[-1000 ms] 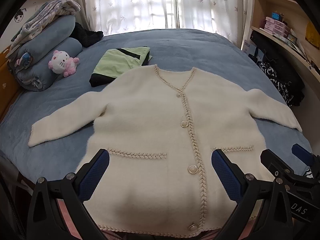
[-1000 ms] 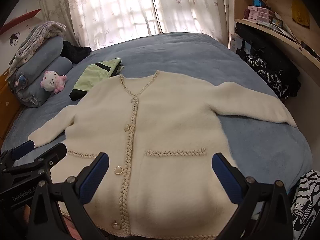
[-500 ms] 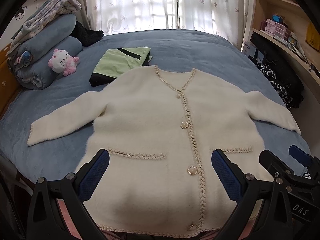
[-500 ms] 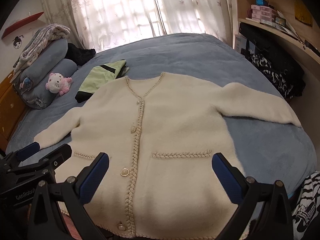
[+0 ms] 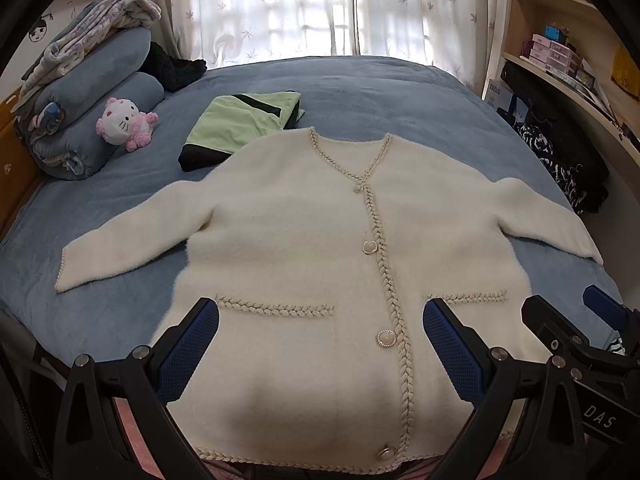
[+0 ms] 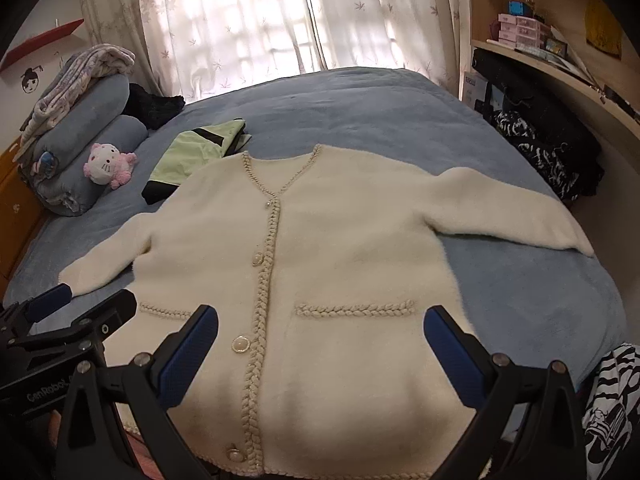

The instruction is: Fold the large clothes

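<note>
Bed (image 5: 400,92) in blue carries the cream cardigan (image 5: 304,240) spread flat, buttoned, sleeves out toward nine and three o'clock; no fold made yet, so everything is left to do. Left gripper (image 5: 320,344) and right gripper (image 6: 320,344) hover at six o'clock above the hem, jaws spread wide, empty.

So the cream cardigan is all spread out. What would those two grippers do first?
Probably reach for a sleeve and fold it inward. The cardigan lies flat and buttoned, both sleeves outstretched, and the left hand-held gripper and right hand-held gripper hover open, holding nothing.
</note>
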### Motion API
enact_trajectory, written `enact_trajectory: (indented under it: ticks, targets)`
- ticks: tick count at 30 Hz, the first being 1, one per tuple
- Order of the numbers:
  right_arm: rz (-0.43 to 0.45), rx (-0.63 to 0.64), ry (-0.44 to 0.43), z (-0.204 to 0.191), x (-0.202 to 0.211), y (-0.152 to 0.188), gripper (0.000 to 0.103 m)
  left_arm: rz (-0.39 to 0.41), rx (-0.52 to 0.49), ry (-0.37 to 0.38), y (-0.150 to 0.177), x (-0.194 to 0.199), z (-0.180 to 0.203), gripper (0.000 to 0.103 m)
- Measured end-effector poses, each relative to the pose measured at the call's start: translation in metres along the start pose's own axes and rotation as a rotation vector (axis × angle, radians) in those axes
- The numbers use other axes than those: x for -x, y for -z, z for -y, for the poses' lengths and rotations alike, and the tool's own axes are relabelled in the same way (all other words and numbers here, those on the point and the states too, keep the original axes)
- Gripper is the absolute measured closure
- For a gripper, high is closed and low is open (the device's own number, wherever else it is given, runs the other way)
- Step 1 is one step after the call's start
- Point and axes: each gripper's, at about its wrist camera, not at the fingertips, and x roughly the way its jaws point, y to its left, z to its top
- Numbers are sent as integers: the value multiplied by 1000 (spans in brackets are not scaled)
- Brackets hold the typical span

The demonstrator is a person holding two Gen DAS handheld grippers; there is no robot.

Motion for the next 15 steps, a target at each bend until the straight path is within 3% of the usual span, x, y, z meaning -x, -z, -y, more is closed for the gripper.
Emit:
enact_trajectory:
  ticks: [15]
  targets:
    - [-2,13,29,0,-1,3,0,-14,-9,-3,2,-2,3,2]
